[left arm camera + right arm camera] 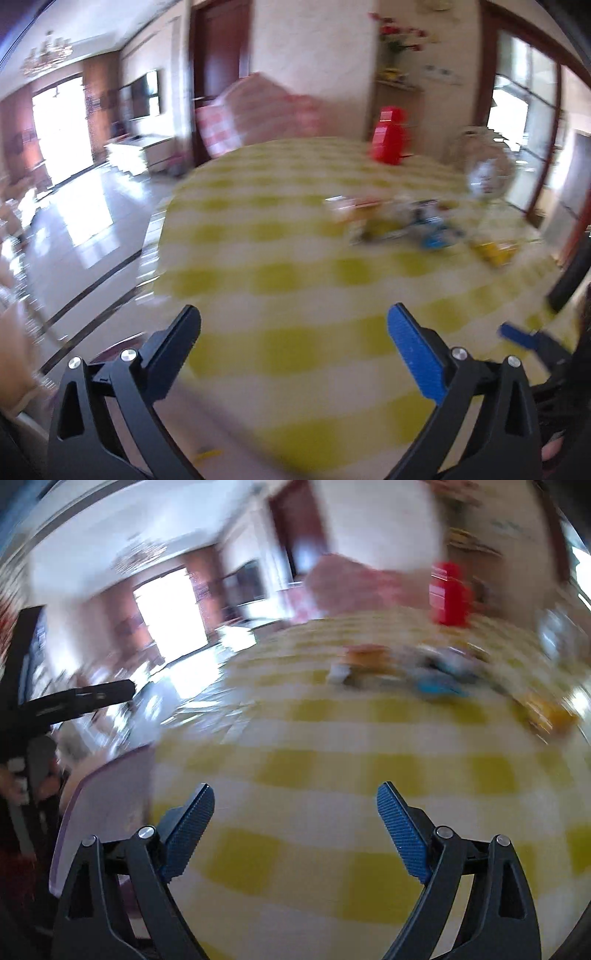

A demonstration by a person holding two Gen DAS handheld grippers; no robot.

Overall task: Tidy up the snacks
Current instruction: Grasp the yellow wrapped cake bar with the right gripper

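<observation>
Both views are blurred. A loose pile of small snack packets (399, 218) lies on the far right part of a yellow-and-white checked tablecloth (280, 280); a blue packet (437, 236) and a yellow one (493, 251) stand out. My left gripper (293, 308) hangs open over bare cloth well short of the pile, with nothing between its fingers. In the right wrist view the same pile (399, 664), with the blue packet (439, 688) and a yellow-orange one (550, 712), lies far ahead. My right gripper (295, 786) is also open and holds nothing.
A red box (389, 134) and a clear glass jar (487, 173) stand at the table's far edge. A pink checked chair back (258, 107) rises behind the table. The table's left edge drops to a glossy floor (85, 229). A pale purple panel (110, 801) sits by the near left corner.
</observation>
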